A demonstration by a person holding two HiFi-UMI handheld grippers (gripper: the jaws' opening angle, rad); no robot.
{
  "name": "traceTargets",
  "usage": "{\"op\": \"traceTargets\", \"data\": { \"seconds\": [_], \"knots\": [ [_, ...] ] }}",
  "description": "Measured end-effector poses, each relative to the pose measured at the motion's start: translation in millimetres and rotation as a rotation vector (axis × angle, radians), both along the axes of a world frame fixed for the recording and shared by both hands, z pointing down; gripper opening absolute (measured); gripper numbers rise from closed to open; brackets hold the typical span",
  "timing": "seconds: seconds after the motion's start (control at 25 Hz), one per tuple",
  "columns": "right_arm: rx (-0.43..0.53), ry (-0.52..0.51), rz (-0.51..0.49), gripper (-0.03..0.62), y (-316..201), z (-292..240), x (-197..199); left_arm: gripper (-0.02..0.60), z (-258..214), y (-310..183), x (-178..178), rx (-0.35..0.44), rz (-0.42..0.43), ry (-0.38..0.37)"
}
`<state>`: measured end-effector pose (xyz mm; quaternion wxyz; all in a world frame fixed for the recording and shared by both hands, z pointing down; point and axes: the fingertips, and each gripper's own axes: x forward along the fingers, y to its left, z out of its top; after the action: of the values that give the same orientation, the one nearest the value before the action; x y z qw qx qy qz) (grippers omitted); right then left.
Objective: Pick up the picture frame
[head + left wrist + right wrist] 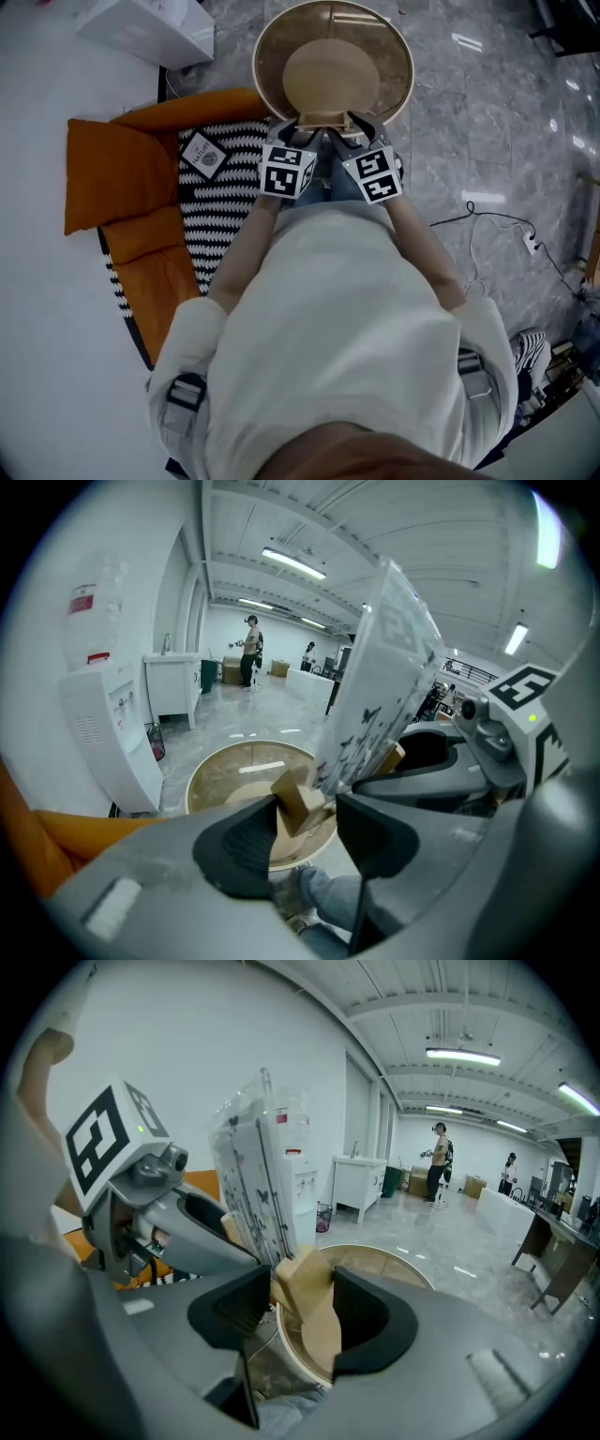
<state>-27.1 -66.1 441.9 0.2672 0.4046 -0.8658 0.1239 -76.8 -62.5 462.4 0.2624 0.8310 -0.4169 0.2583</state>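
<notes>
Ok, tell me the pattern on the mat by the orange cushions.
The mat has black and white zigzag stripes; the head view shows it best.

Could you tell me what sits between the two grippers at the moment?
The picture frame: the left gripper and right gripper each clamp one wooden foot, its clear panel rising between them, as both gripper views show.

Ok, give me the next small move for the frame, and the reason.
Probably raise both grippers together, level and slow. The left gripper and right gripper each clamp a wooden foot of the picture frame, which stands upright over the round wooden table; an uneven lift could twist it.
</notes>
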Motion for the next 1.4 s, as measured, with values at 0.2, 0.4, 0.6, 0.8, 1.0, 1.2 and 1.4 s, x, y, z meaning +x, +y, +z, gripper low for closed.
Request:
{"op": "traceTargets", "data": {
  "seconds": [0.2,0.4,0.6,0.8,1.0,1.2,1.4],
  "knots": [
    [0.029,-0.016,-0.006,0.209,6.4,-18.5,-4.6,0.198,-18.3,5.7,-5.5,0.031,0.008,0.013],
    [0.057,-0.028,-0.013,0.204,11.3,-33.4,-8.9,0.198,-32.6,10.1,-10.5,0.055,0.008,0.022],
    [0.08,-0.026,-0.011,0.203,12.7,-39.7,-8.0,0.198,-38.0,10.5,-9.7,0.069,0.009,0.03],
    [0.092,-0.021,-0.013,0.2,13.5,-41.6,-9.1,0.198,-39.7,11.1,-10.8,0.074,0.007,0.031],
    [0.11,-0.008,-0.018,0.195,13.4,-44.1,-7.3,0.198,-41.4,10.6,-9.1,0.074,0.002,0.035],
    [0.107,-0.013,-0.021,0.193,13.4,-42.5,-8.1,0.198,-40.1,10.7,-10.2,0.074,0.001,0.035],
    [0.107,-0.01,-0.026,0.192,12.1,-42.5,-9.4,0.198,-39.7,9.6,-11.7,0.071,-0.004,0.041]
  ]
}}
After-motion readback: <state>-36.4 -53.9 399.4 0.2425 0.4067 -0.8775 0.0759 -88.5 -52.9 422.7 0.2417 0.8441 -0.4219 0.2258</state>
